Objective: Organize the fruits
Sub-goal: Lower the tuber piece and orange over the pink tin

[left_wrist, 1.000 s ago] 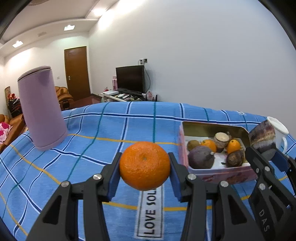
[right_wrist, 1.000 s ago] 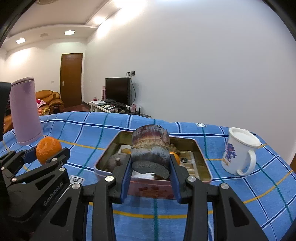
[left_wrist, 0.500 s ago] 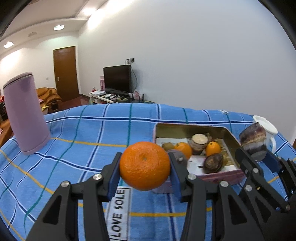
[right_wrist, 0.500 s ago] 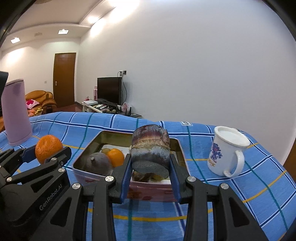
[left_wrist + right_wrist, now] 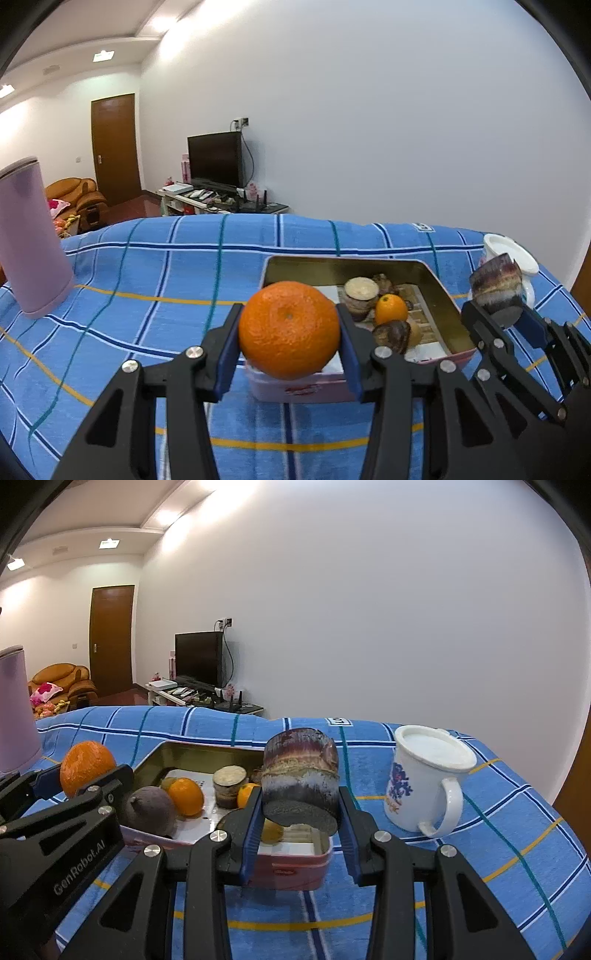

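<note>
Left gripper (image 5: 289,332): pinching large orange (image 5: 289,329) between blue pads, held above near left corner of pink tin (image 5: 436,286); small navel dimple facing camera. Right gripper (image 5: 301,808): clamped on sugarcane chunk (image 5: 300,775), held over near right end of tin; long axis roughly upright, leaning slightly back, dark cut face turned down and toward camera. Inside tin: dark purple fruit (image 5: 149,809), smaller orange (image 5: 185,796), second cane piece (image 5: 229,781) standing on end with pale cut face up, further small fruit partly hidden. On blue checked cloth (image 5: 498,805): white mug (image 5: 424,775) right of tin, handle toward viewer; lilac canister (image 5: 31,236) well apart at left.
</note>
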### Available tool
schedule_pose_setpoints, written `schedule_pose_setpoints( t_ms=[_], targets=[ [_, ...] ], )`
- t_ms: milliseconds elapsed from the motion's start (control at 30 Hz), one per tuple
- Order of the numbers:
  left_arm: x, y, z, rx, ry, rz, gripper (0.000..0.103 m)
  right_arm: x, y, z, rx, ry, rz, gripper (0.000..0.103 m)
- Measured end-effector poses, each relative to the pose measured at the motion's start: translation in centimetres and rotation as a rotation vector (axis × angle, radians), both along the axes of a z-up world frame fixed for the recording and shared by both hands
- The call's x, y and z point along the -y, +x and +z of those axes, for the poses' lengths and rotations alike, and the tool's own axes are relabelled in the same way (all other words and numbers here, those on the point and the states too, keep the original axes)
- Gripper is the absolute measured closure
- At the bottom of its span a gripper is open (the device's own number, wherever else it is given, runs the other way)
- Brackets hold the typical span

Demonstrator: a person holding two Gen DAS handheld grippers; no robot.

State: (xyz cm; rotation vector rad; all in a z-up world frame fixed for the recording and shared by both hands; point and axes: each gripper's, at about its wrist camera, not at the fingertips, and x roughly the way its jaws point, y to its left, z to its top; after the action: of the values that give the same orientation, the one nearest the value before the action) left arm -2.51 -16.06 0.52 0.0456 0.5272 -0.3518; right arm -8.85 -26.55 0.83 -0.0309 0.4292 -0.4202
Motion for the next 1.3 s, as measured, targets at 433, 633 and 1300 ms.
schedule_pose_setpoints(
  t_ms=[433,633,1300],
  targets=[
    [2.2,1.0,1.2,-0.012,-0.067,-0.064,0.054,1.8,1.3,0.2,-0.025,-0.027,-0.027,0.063],
    [2.2,2.9,1.9,-0.022,-0.115,-0.066,0.054,3.0,2.5,0.7,-0.029,-0.03,-0.035,0.063],
    [3.3,7.9,-1.3,-0.121,-0.075,-0.062,0.054,3.7,10.9,-2.0,-0.194,0.059,0.108,0.063]
  ],
)
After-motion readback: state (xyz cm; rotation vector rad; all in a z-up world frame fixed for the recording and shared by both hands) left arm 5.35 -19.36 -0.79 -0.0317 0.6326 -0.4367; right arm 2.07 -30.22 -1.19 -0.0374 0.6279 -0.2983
